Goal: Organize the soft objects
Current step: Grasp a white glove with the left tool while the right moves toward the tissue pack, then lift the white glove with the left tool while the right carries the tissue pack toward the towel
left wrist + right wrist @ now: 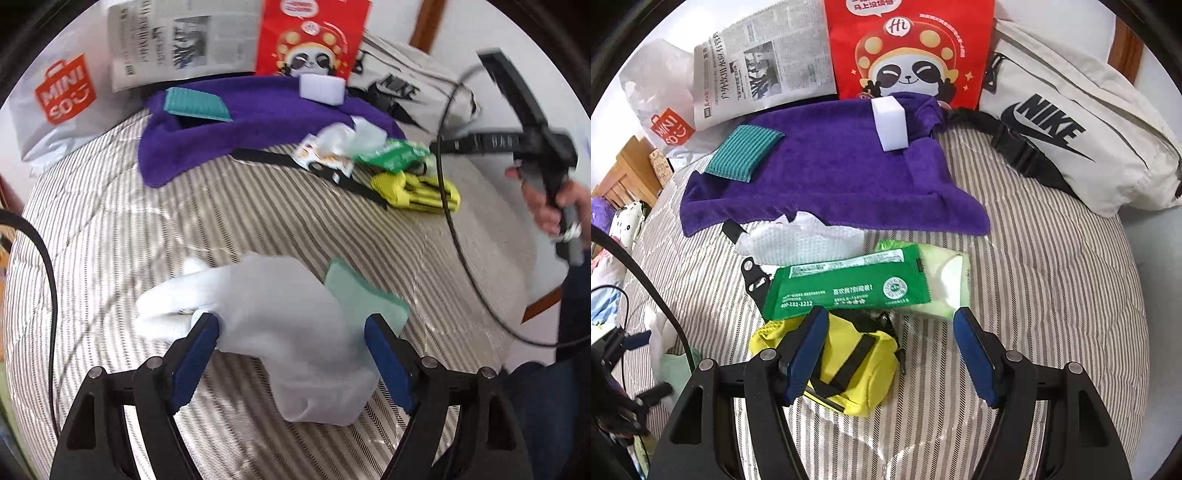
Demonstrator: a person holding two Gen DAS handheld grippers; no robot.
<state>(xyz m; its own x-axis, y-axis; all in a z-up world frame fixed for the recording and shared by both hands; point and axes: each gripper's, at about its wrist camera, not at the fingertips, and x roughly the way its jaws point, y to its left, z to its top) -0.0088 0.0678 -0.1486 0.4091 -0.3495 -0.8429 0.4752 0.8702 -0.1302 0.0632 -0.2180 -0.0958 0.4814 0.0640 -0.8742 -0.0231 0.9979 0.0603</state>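
White and soft, a glove (280, 325) lies between the wide-open jaws of the left gripper (291, 354) at the bottom of its frame, on a striped bedspread (110, 229), overlapping a pale green cloth (365, 299). The right gripper (890, 350) also stands open, its left pad over a yellow pouch (857, 365). Just beyond lies a green tissue pack (849, 288), then a crumpled white tissue (798, 240). Farther up, a purple towel (831, 173) carries a teal sponge (742, 153) and a white sponge block (892, 123). A red panda bag (908, 51) stands at top centre.
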